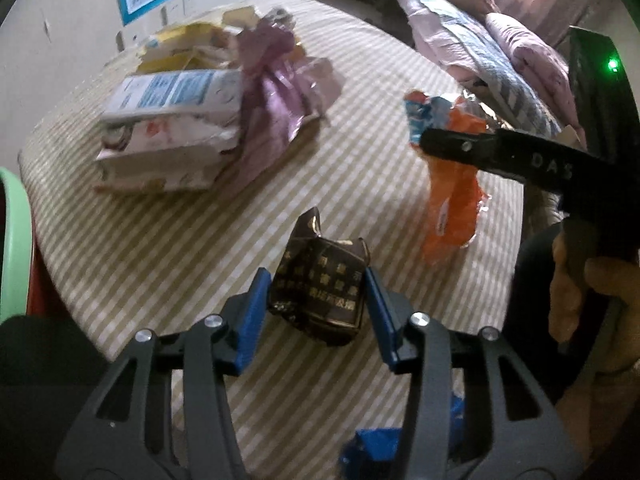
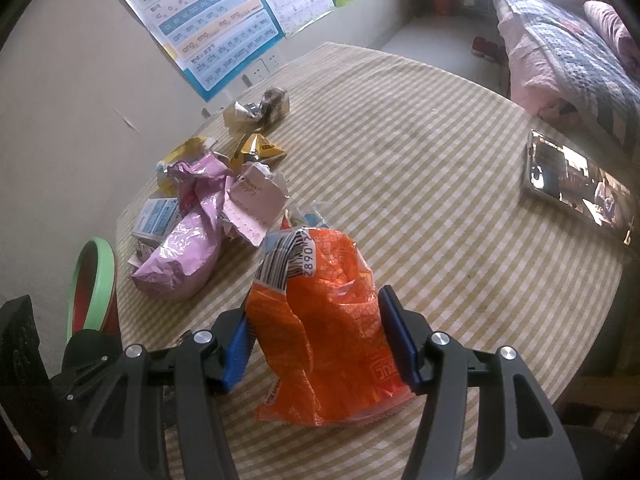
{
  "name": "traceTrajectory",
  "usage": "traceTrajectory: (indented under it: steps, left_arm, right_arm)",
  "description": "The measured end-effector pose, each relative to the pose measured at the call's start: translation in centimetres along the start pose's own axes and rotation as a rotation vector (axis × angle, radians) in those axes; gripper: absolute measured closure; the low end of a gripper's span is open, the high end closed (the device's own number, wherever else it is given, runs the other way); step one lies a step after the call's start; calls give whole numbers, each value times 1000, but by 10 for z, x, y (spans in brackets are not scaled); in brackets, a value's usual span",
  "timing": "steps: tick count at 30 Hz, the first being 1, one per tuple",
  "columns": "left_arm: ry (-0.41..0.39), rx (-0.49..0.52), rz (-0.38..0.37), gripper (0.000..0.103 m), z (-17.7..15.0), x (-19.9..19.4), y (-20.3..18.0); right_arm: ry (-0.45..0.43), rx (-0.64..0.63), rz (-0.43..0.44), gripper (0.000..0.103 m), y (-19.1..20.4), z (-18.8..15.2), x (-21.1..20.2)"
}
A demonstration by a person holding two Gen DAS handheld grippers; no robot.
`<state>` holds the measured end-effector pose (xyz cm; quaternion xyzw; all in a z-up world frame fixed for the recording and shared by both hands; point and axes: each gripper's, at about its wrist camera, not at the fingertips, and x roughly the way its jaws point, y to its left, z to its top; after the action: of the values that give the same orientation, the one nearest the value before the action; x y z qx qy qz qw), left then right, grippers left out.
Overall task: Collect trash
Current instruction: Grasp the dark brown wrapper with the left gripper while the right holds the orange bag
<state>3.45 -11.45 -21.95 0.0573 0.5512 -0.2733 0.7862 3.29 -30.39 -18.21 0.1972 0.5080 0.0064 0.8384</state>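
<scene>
In the left wrist view my left gripper (image 1: 316,312) has its blue pads on both sides of a crumpled dark brown wrapper (image 1: 320,292) with gold print, touching it on the striped tablecloth (image 1: 160,264). In the right wrist view my right gripper (image 2: 316,336) has its pads against the sides of an orange snack bag (image 2: 328,328) with a barcode. That bag (image 1: 452,196) and a black finger (image 1: 480,150) of the right gripper also show in the left wrist view. A pile of trash lies farther left: a pink foil bag (image 2: 188,248), a white and blue carton (image 1: 172,124), yellow wrappers (image 2: 256,148).
A green-rimmed bin (image 2: 92,280) stands beyond the table's left edge, also in the left wrist view (image 1: 12,240). A phone (image 2: 576,184) with a lit screen lies at the table's right. A blue scrap (image 1: 372,448) lies under the left gripper. A bed with pink bedding (image 2: 560,56) is behind.
</scene>
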Motion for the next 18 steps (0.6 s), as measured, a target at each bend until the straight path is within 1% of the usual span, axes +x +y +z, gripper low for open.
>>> traceTrajectory:
  steps: [1, 5, 7, 9, 12, 18]
  left_arm:
    - [5, -5, 7, 57, -2, 0, 3]
    - [-9, -37, -3, 55, -3, -4, 6]
    - [-31, -40, -10, 47, -2, -7, 6]
    - [-40, -39, -18, 43, 0, -8, 5]
    - [-31, -19, -16, 39, 1, -4, 1]
    - [14, 7, 13, 39, -1, 14, -2]
  right_arm:
    - [3, 2, 1, 46, 0, 0, 1]
    - [8, 3, 3, 46, 1, 0, 2]
    - [10, 3, 3, 46, 1, -1, 3]
    - [13, 7, 6, 46, 1, -1, 4]
    - [19, 19, 14, 45, -1, -1, 5]
    - [24, 25, 14, 45, -2, -1, 6]
